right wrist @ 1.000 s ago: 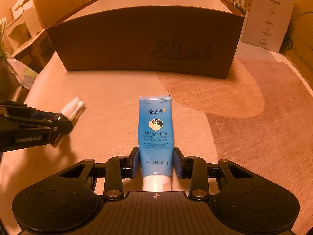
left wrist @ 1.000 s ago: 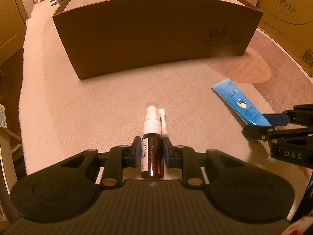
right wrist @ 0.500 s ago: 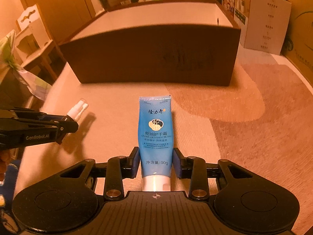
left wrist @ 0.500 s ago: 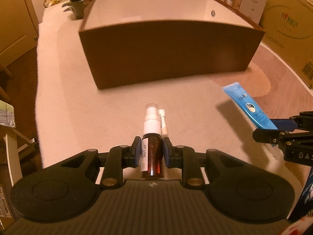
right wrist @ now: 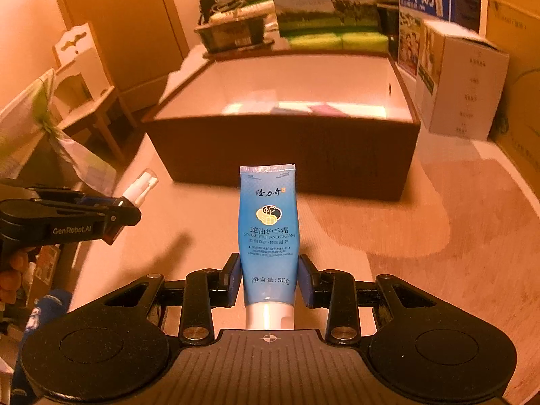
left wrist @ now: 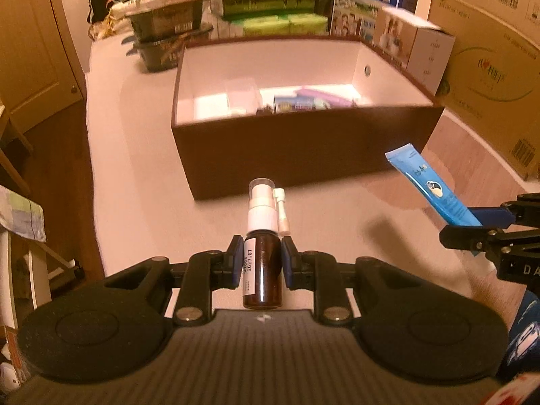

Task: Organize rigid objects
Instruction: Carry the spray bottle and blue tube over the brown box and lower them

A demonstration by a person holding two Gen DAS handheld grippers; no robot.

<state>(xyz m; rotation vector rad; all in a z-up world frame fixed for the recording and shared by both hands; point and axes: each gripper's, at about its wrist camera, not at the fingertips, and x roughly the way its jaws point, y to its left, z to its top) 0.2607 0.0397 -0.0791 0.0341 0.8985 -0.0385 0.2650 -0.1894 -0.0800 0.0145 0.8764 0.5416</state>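
Observation:
My left gripper is shut on a brown spray bottle with a white pump top, held in the air above the table. My right gripper is shut on a blue hand cream tube, crimped end forward, also lifted. Ahead stands an open brown box with a white inside, holding several small packages. The tube also shows in the left wrist view, the spray bottle's top in the right wrist view. The box lies straight ahead of both grippers.
The table has a beige cloth. Cardboard cartons stand to the right, milk cartons and dark baskets behind the box. A white carton stands right of the box. The table's left edge drops to the floor.
Both grippers have risen with their objects and now look down into the box; its contents have come into view. Both grips are unchanged.

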